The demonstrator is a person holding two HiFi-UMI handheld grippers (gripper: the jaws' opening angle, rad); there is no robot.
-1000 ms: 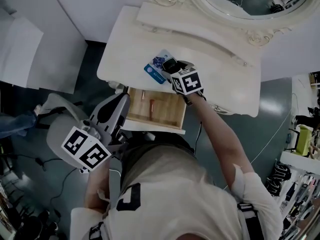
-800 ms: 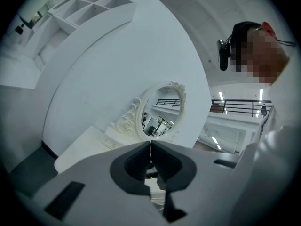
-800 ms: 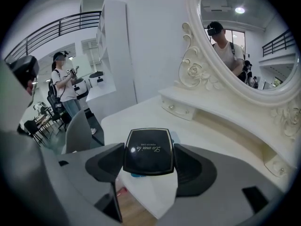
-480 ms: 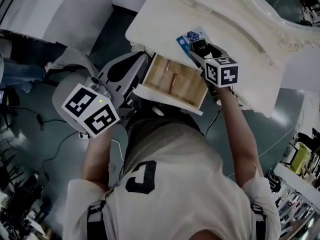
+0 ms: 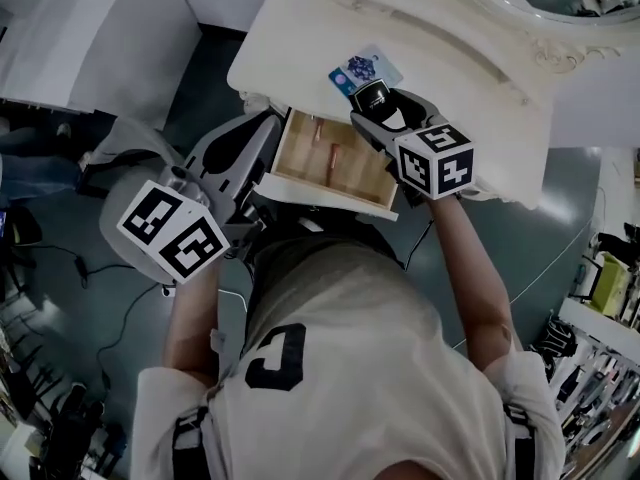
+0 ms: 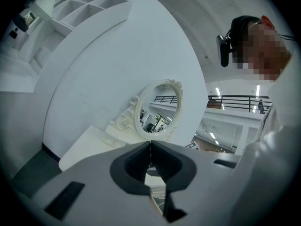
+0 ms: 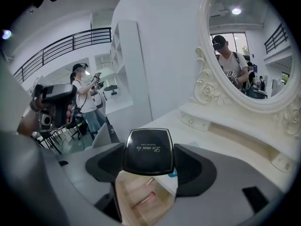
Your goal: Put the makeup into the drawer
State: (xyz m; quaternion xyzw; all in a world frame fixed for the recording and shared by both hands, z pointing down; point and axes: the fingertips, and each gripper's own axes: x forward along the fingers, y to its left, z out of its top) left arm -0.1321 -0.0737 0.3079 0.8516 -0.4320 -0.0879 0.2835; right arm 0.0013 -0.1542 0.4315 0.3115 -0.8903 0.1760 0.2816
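Right gripper (image 7: pixel 148 152): clamped on the black compact (image 7: pixel 148 150), one jaw on each side edge and the lid facing the camera. The flat edge grip keeps it level for a set-down.
Compact position: in the air over the back-right corner of the drawer (image 5: pixel 352 175), where the drawer meets the dressing table (image 5: pixel 300 28). Not inside yet.
Drawer: pulled out and open, with a wood floor. Two lipstick-like sticks (image 5: pixel 334 155) lie on the floor, with bare wood beside them on the right.
Left gripper (image 6: pixel 150 149): jaws pressed together, nothing between them. It sits off the drawer's left side, clear of the opening, and points up toward the mirror (image 6: pixel 157 107). It looks parked so the opening stays free for the other gripper.
Blue card (image 5: pixel 365 68): flat on the tabletop just past the drawer's back edge, beside the compact. Nothing grips it.
Step (my read): mid-transfer, with the compact lifted and not yet delivered.
Progress (my read): some makeup is already in the drawer; this piece is pending.
Next (my read): bring the compact toward the drawer front, lower it onto the bare wood away from the sticks, then let the jaws go.
Risk: the case looks hard and glossy and only its edges are held, so it could tilt or slip. The jaw bodies could also clip the drawer's side wall on the way down.
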